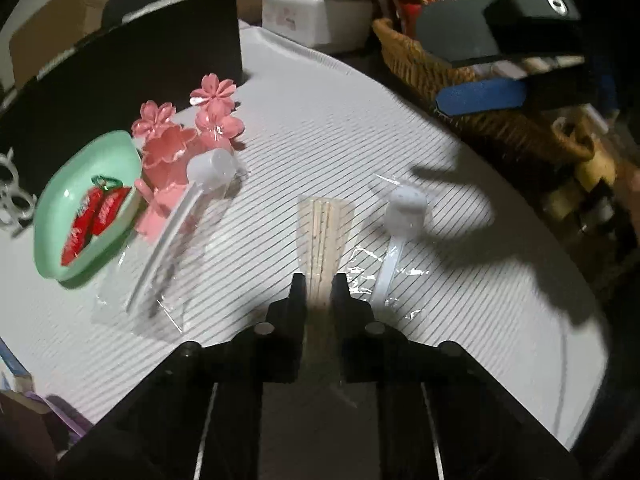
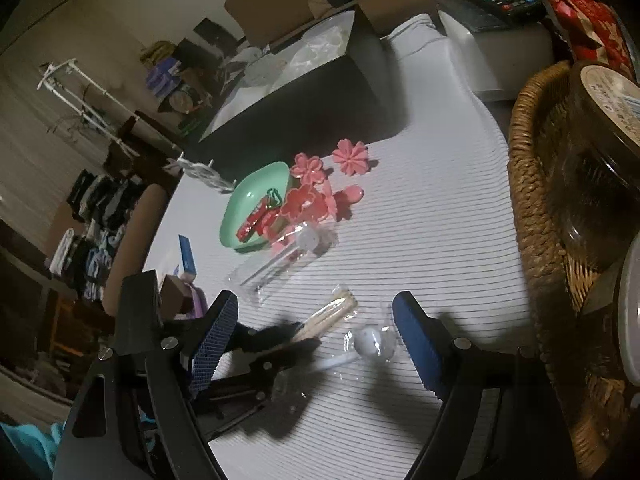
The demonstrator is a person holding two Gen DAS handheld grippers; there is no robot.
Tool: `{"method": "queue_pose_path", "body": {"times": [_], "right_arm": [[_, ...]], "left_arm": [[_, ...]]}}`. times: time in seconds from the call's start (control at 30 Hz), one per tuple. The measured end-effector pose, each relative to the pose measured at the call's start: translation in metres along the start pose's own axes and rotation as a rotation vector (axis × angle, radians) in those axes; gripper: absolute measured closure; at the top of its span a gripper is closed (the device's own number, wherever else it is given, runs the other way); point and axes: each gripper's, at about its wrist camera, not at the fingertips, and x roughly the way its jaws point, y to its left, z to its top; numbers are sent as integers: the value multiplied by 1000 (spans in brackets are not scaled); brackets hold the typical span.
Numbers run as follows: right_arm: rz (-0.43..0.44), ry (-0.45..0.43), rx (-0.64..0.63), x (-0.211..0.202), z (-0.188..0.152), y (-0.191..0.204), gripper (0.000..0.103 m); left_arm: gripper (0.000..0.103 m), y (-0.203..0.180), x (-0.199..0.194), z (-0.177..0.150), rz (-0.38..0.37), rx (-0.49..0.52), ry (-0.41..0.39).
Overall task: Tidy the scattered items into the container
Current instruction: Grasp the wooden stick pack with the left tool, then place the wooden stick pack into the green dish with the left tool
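Observation:
My left gripper [image 1: 319, 284] is shut on the near end of a clear packet of wooden toothpicks [image 1: 325, 228], which lies on the striped white cloth. The right wrist view shows the same left gripper [image 2: 304, 336] on the toothpick packet [image 2: 334, 310]. A wrapped white spoon [image 1: 400, 216] lies just right of it. Another wrapped spoon [image 1: 188, 208] rests against the pink flower pieces [image 1: 176, 148]. A green dish [image 1: 60, 216] at the left holds red sachets [image 1: 96, 216]. My right gripper [image 2: 316, 304] hovers open above the near spoon [image 2: 374, 342], holding nothing.
A black box [image 1: 120, 76] stands behind the dish. A wicker basket [image 2: 532, 200] full of jars borders the cloth on the right, with a white appliance [image 1: 312, 16] behind. White rings [image 1: 12, 196] lie at the far left. The cloth's edge [image 2: 168, 220] drops off toward the room.

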Motion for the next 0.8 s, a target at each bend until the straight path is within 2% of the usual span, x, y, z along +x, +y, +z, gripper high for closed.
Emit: {"method": "queue_pose_path", "body": {"times": [0.13, 0.23, 0.3, 0.37, 0.5, 0.63, 0.73, 0.8], "right_arm": [[9, -5, -1, -1, 1, 2, 20], [15, -15, -7, -2, 1, 5, 20], [23, -20, -9, -1, 2, 7, 20], [24, -22, -20, 0, 2, 12, 20], [-7, -5, -92, 9, 0, 33, 20], [-19, 12, -152, 21, -4, 55, 20], [2, 24, -177, 29, -6, 66, 20], [-1, 32, -189, 32, -7, 69, 20]], "left_arm": [[91, 12, -14, 7, -80, -94, -6], [91, 29, -37, 11, -119, -159, -58], [91, 45, -58, 14, -115, -206, -111], [91, 67, -79, 19, -88, -269, -165], [91, 130, -100, 21, -2, -445, -205], [91, 172, -88, 27, 82, -558, -177], [91, 185, -70, 40, 145, -557, -129], [91, 191, -54, 50, 152, -560, -95]]}}
